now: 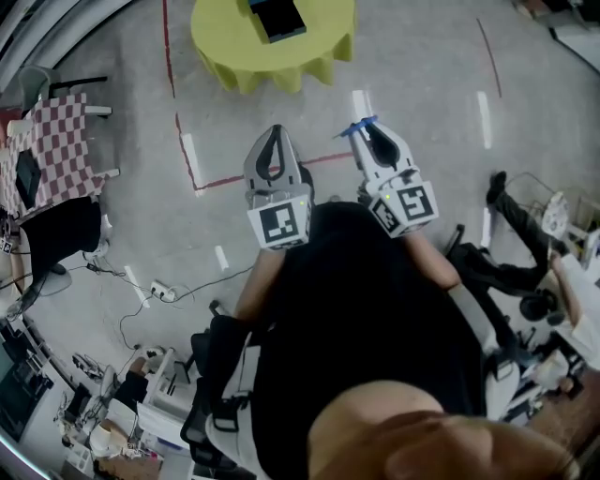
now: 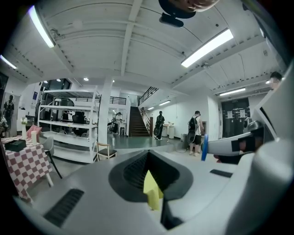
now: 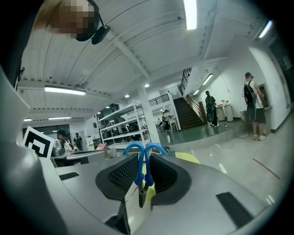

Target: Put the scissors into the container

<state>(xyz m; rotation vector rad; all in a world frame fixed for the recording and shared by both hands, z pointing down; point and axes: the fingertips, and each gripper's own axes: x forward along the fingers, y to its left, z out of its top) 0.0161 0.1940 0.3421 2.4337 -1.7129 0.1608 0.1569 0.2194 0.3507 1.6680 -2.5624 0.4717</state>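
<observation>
My right gripper [image 1: 364, 127] is shut on a pair of blue-handled scissors [image 1: 359, 126]. In the right gripper view the blue handle loops [image 3: 145, 155] stick up from between the pads and the dark blades hang below. My left gripper [image 1: 275, 129] is held beside it, shut with nothing in it; only a sliver of the yellow table [image 2: 153, 190] shows through its jaws. A dark blue container [image 1: 278, 17] sits on the round yellow table [image 1: 234, 42] ahead of both grippers. Both are held up in the air, well short of the table.
A red-checkered table [image 1: 58, 141] stands to the left, with a chair beside it. Red tape lines [image 1: 185, 141] cross the grey floor. Cables and a power strip [image 1: 161, 292] lie at lower left. Someone's legs [image 1: 514, 220] and chairs are at the right. Shelving [image 2: 69, 124] and distant people [image 2: 196, 131] stand beyond.
</observation>
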